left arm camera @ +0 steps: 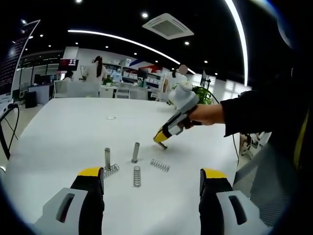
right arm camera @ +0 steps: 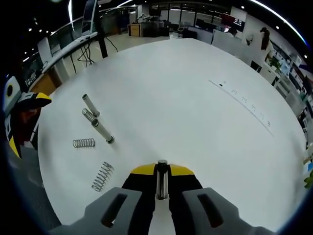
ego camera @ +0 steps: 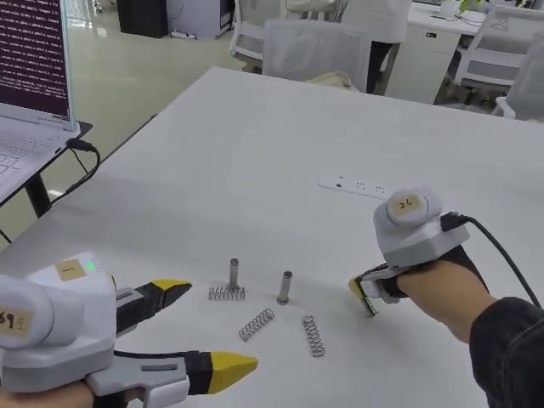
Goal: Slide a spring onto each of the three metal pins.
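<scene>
Two metal pins (ego camera: 234,274) (ego camera: 285,287) stand upright on the white table (ego camera: 255,144). Three springs lie loose around them: one (ego camera: 227,293) against the left pin's base, one (ego camera: 256,324) in front, one (ego camera: 314,335) further right. My right gripper (ego camera: 365,295) is shut on a third metal pin (right arm camera: 162,178), held low over the table to the right of the standing pins (right arm camera: 102,131). At the near left my left gripper (ego camera: 208,327) is open and holds nothing, its yellow fingertips (left arm camera: 90,174) a short way from the springs (left arm camera: 137,176).
A white power strip (ego camera: 353,185) lies further back on the table. A laptop (ego camera: 30,68) with a black cable (ego camera: 85,153) sits on a stand at the left. Office chairs (ego camera: 314,51) stand beyond the far edge.
</scene>
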A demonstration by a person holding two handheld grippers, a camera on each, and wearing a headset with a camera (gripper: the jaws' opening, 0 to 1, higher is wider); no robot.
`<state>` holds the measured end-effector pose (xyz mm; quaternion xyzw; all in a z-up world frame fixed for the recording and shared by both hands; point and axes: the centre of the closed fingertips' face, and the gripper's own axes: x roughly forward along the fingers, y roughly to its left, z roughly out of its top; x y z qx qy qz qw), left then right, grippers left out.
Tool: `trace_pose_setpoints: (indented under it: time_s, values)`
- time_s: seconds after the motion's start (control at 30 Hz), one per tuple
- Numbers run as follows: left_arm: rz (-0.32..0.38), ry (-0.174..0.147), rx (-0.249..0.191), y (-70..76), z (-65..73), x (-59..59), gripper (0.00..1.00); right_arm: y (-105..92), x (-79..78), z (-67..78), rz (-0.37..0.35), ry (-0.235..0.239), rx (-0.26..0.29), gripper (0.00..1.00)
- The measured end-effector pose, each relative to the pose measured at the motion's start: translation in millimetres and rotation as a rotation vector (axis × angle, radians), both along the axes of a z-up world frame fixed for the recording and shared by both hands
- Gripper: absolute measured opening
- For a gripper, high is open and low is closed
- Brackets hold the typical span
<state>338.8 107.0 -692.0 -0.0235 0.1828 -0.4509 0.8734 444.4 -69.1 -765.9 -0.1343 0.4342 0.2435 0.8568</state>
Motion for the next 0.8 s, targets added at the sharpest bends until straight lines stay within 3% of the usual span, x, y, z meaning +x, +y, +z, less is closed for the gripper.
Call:
trace_pose_setpoints:
  time_s: [0.8]
  values:
    - [-0.024,-0.009,0.019,-4.0,1.4,-4.0,0.77,-11.8,-22.1,16.0,-0.059,-0.05,0.065,0.06]
